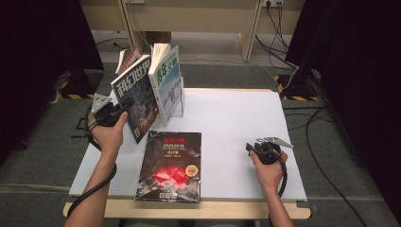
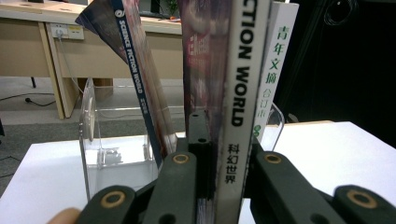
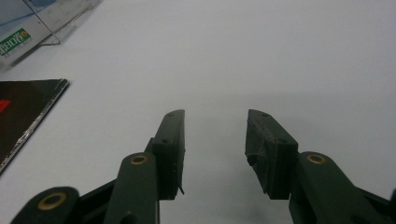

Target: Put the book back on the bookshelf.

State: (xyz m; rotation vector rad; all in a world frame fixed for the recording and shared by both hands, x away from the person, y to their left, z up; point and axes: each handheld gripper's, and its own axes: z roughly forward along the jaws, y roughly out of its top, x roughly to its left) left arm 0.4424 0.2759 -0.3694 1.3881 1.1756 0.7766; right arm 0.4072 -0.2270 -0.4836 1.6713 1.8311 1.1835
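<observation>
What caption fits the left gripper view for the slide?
Left claw shut on the spine of a Science Fiction World magazine, upright beside the clear acrylic rack holding other magazines.

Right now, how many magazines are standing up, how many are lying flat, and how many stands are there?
Standing magazines: 3, the red one at the back, the dark one in the left tool, the green-titled one
Flat magazines: 1
Clear stands: 1
Total: 5
</observation>
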